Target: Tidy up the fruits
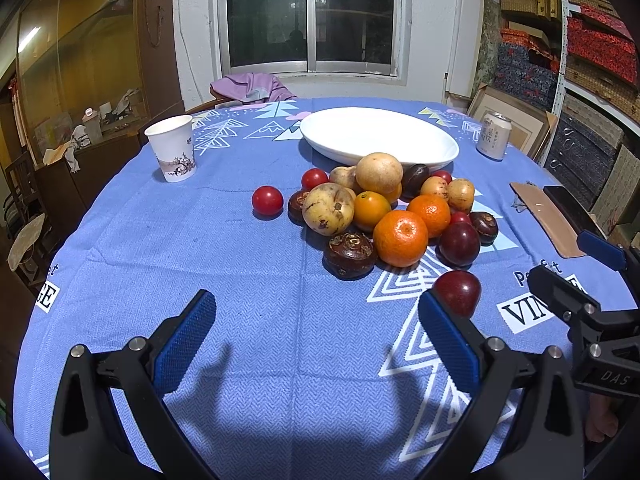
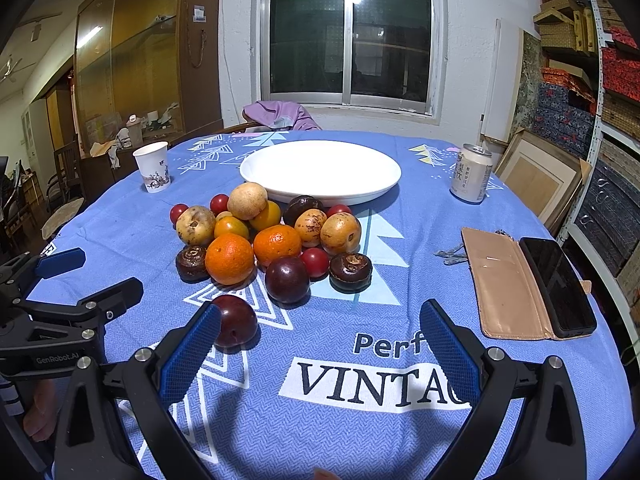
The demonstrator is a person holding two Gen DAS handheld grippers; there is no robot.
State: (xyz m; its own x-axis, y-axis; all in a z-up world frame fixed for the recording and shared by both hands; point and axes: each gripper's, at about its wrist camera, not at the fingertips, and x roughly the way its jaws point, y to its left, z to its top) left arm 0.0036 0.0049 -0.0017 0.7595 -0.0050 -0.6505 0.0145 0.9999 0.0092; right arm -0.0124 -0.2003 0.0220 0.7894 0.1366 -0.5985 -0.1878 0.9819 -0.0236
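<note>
- The left gripper [image 1: 316,332] is hovering low over the blue tablecloth [image 1: 240,280] with its fingers spread wide and nothing between them; the right gripper [image 2: 320,340] is waiting the same way, empty and wide apart.
- The fruit pile [image 1: 384,208] is sitting at about 12 o'clock from both grippers, just in front of the empty white plate [image 1: 376,136]. One dark red plum [image 2: 236,320] is lying apart from the heap, just beside the right gripper's left finger, at roughly 10 o'clock; whether pad and plum are touching is hard to say.
- That loose plum is probably rolling off if a finger is nudging it sideways instead of straddling it.
- The heap is looking stacked: a tan round fruit [image 1: 379,172] is resting on top, so pulling a lower orange [image 1: 400,238] is likely sending others tumbling toward the table edge.
- The two grippers are working close together, so both reaching for the plum is risking a collision.
- The paper cup [image 1: 173,148] at 10 o'clock and the can [image 2: 471,174] at 2 o'clock are standing clear, yet a wide swing is threatening either.
</note>
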